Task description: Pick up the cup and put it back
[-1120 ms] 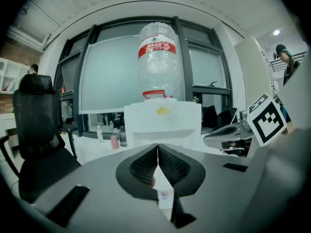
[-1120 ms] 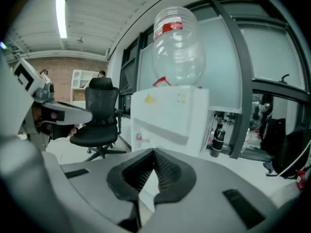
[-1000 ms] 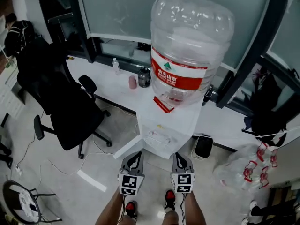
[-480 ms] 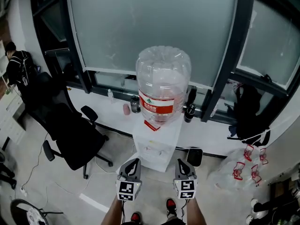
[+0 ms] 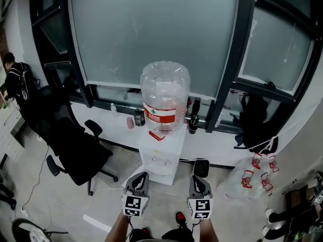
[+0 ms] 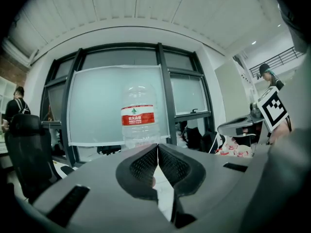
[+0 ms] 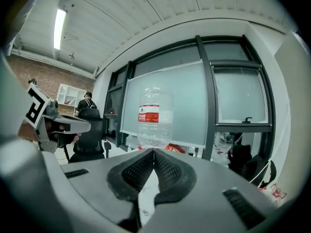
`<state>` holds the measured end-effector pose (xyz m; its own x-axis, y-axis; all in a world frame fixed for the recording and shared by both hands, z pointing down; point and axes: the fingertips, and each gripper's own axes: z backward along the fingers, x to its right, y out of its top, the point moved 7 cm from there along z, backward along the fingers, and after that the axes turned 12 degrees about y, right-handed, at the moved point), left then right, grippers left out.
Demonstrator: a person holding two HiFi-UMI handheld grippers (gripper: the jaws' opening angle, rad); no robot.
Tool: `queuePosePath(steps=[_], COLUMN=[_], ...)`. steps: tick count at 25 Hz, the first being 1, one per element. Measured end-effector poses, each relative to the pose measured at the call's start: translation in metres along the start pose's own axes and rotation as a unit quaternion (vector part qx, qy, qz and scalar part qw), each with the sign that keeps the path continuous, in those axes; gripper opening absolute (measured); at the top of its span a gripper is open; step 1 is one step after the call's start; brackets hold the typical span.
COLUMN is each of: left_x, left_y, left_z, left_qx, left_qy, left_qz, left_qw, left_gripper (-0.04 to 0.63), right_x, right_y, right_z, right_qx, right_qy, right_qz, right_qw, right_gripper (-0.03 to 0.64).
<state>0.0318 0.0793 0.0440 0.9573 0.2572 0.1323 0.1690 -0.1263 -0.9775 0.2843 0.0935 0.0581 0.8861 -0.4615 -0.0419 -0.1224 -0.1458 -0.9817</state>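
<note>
Surroundings: white water dispenser (image 5: 157, 153) stands on the floor against the front edge of the long white table (image 5: 222, 141) under the window. A big clear water bottle (image 5: 164, 92) with a red label sits upside down on it. A black office chair (image 5: 75, 145) is on the floor to its left. A black bin (image 5: 202, 168) and a clear plastic bag (image 5: 247, 178) are to its right. A person (image 5: 12, 79) is at the far left.
In the way: the dispenser and its bottle stand between the table's middle and the left tool (image 5: 142, 175) and right tool (image 5: 196, 178).
Cup: small pink cup (image 5: 130, 123), upright on the table to the left of the dispenser. It is just beside a dark jar (image 5: 140, 117), with a small clear bottle (image 5: 112, 108) further left.
Other table items: dark flask (image 5: 194, 121) just right of the dispenser; a dark bag (image 5: 252, 120) toward the right end.
Counts: one dispenser, one water bottle, one cup, one jar, one small bottle, one chair, one bin, two tools.
Left tool: ribbed pads pressed together, nothing between them, well apart from the cup.
Right tool: pads together too, gripping nothing, level with the left tool and pointing at the dispenser.
</note>
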Motion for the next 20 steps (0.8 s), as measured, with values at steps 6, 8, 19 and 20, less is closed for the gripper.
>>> queuePosePath(steps=[6,8,19,20], left_x=[0.006,0.005,0.002,0.002], left_y=[0.012,0.011,0.008,0.008], left_z=[0.022,0.027,0.030,0.030], left_qx=[0.017,0.018,0.012,0.011], left_qy=[-0.009,-0.006,0.002,0.002], left_qz=[0.006,0.005,0.011,0.011], left_qw=[0.9998,0.9998,0.9999,0.9999], left_gripper=[0.023,0.023,0.023,0.023], right_x=[-0.009,-0.012,-0.010,-0.010], right_y=[0.008,0.008,0.009,0.010], right_z=[0.033,0.042,0.052,0.052], right_qx=[0.009,0.009,0.016,0.016], right_qy=[-0.017,-0.020,-0.028,-0.027], right_qz=[-0.002,0.001,0.000,0.000], right_qw=[1.000,1.000,0.999,0.999], right_gripper=[0.018,0.018,0.018,0.020])
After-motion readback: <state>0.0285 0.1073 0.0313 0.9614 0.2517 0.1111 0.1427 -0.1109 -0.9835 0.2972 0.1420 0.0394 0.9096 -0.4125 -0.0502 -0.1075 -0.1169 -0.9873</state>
